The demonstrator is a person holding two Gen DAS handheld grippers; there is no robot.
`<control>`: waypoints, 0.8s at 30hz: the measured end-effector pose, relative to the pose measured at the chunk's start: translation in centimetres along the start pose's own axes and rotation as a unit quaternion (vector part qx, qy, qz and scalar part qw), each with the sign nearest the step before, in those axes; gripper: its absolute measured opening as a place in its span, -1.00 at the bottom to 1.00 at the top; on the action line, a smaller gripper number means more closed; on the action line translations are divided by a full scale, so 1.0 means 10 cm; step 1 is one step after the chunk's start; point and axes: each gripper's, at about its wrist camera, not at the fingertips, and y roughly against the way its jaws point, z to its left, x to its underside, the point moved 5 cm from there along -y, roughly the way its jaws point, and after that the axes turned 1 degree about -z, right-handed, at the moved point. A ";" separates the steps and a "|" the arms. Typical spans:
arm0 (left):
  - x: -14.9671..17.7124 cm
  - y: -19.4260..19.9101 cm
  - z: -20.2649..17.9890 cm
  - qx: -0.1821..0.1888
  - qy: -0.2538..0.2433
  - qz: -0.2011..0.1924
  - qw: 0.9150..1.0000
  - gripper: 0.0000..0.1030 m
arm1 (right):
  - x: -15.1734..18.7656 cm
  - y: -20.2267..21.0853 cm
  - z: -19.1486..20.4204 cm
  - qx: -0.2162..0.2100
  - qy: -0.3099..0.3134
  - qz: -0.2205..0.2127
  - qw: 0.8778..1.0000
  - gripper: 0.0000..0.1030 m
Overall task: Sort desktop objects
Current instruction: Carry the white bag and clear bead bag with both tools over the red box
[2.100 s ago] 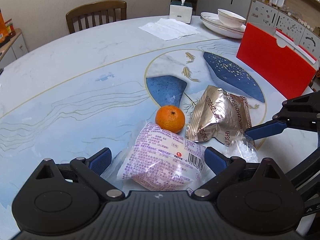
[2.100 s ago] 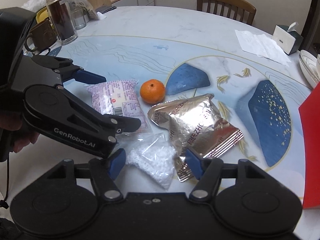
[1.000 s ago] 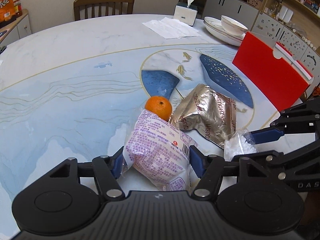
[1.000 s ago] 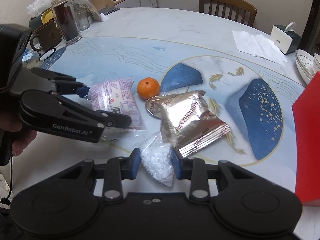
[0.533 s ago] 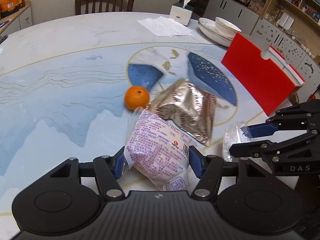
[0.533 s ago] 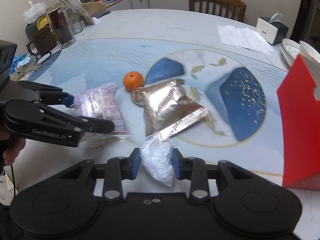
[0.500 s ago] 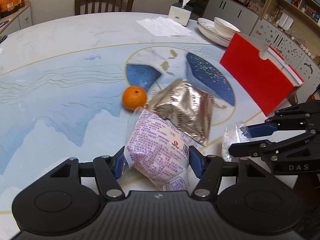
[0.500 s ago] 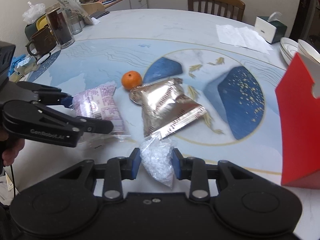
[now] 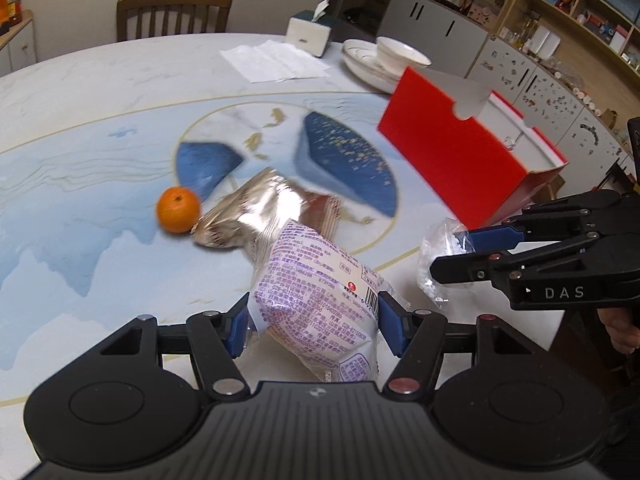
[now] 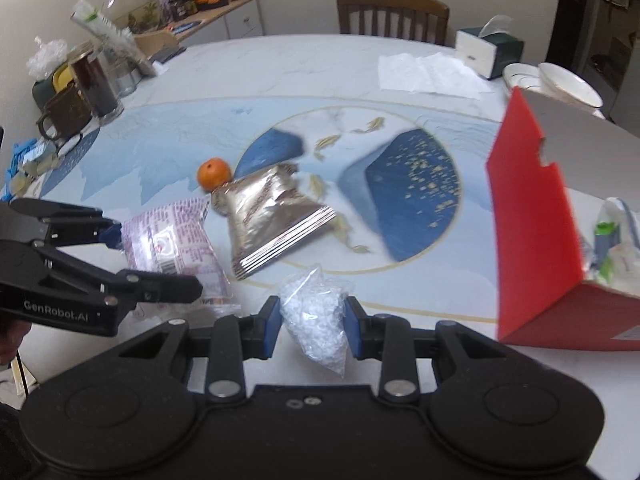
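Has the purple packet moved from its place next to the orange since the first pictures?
Yes. The purple packet, clamped in the left gripper, was touching the orange; now it is lifted clear of it, toward the red box.

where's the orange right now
The orange sits on the table, left of centre in both wrist views, touching the silver foil packet beside the blue patch of the table's pattern.

A purple-printed plastic snack packet [image 9: 316, 304] and clear bag of white granules [image 10: 316, 320] hung gripped; a crinkled silver foil pouch [image 9: 260, 216] touched a round orange mandarin [image 9: 178, 209] at its nine o'clock.
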 end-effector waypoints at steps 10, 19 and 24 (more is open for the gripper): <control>-0.35 0.05 -0.46 0.023 -0.028 -0.029 0.999 0.22 | -0.18 0.39 -0.38 0.000 -0.030 -0.043 0.999 -0.37; -0.62 -0.01 -0.83 0.028 -0.044 -0.050 0.997 0.22 | -0.32 0.68 -0.80 0.007 -0.042 -0.077 0.996 -0.37; -0.76 -0.09 -1.03 0.029 -0.047 -0.055 0.997 0.22 | -0.36 0.78 -1.11 0.016 -0.051 -0.091 0.994 -0.37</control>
